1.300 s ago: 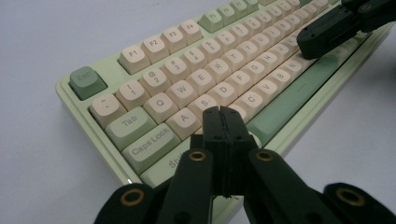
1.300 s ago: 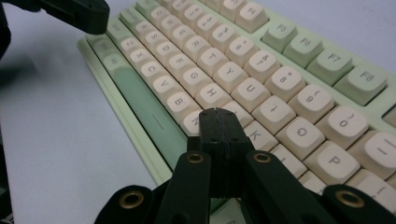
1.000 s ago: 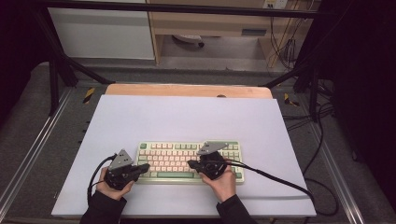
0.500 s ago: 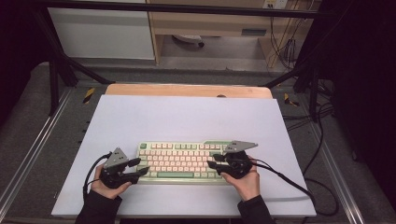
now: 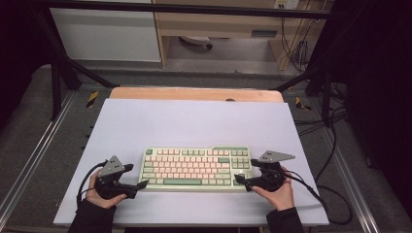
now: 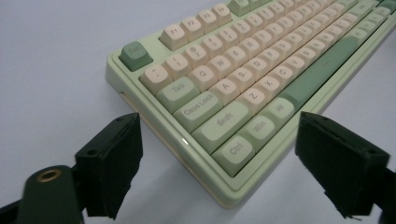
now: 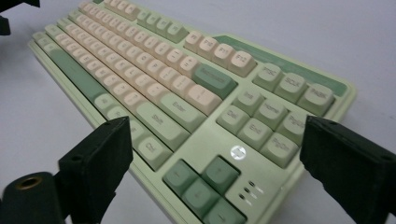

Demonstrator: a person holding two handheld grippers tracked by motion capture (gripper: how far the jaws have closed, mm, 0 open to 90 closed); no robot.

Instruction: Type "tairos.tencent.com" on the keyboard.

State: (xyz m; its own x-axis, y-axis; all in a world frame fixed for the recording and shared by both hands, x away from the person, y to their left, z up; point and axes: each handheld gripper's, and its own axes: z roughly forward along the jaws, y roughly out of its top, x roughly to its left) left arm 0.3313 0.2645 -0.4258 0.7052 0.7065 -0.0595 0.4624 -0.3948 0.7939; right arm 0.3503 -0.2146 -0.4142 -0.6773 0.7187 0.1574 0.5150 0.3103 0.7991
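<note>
Since the earlier frame both hands have slid outward off the keyboard [image 5: 196, 168], the left gripper [image 5: 138, 185] now at its 8 o'clock corner and the right gripper [image 5: 241, 180] at 4 o'clock, jaws just opened wide and empty, on the table [image 5: 194, 121].

A big pale tabletop [image 5: 194, 121] sat on a wooden board [image 5: 194, 93] that peeked out at its far edge. Grey carpet [image 5: 29, 145] covered the floor around it. Behind stood a white cabinet [image 5: 104, 34] and a wooden desk [image 5: 218, 22]. Black cables [image 5: 335, 145] lay past the right edge. The room's sides were dark.
</note>
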